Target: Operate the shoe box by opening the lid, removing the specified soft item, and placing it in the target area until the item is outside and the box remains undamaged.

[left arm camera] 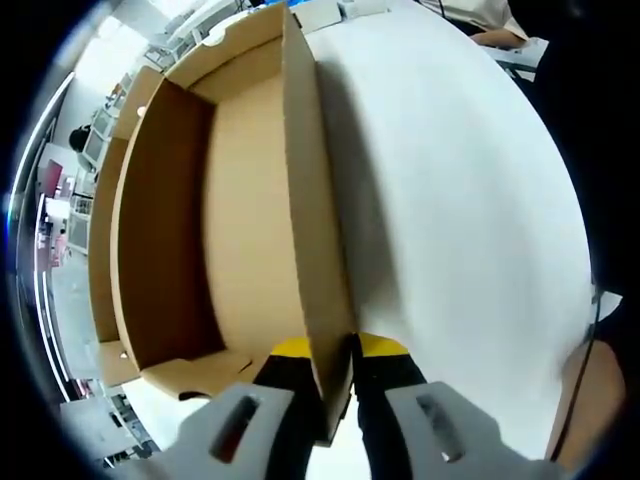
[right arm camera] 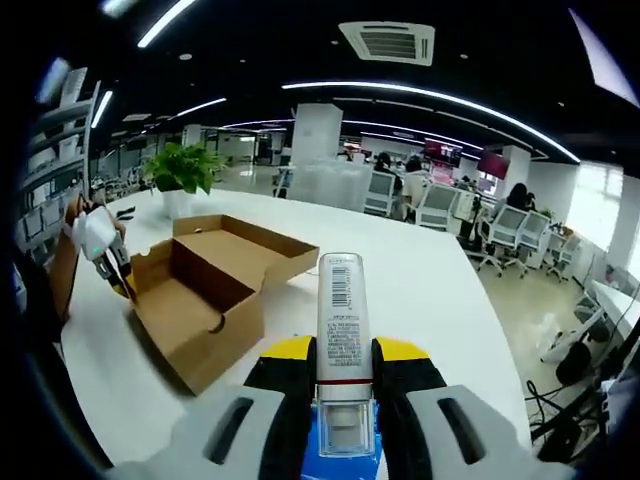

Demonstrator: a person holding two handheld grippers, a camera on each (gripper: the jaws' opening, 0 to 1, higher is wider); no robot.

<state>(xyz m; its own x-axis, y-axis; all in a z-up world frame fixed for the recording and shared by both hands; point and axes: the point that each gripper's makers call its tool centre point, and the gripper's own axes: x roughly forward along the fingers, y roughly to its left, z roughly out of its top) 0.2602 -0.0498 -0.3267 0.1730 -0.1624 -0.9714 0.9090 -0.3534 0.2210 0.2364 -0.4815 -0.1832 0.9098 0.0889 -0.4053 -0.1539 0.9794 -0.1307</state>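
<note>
Cardboard shoe box (right arm camera: 215,290) open on white table (right arm camera: 440,300), lid (right arm camera: 250,245) folded back flat on far side, interior bare in left gripper view. Left gripper (left arm camera: 335,345) closed on near wall of box (left arm camera: 310,200), one jaw inside, one outside, pinching board edge; likely to steady box while other hand works, and light enough to leave wall unbent as far as visible. Same gripper (right arm camera: 118,275) seen at left end of box in right gripper view. Right gripper (right arm camera: 342,350) clamped on white tube (right arm camera: 342,310), barcode label facing camera, tube upright between jaws, raised clear of box and just right of it. Soft item thus already outside; remaining step judged as setting tube down on bare table, target area unmarked in either view. Potted plant (right arm camera: 183,170) at far left table edge, office chairs (right arm camera: 440,205) beyond.
</note>
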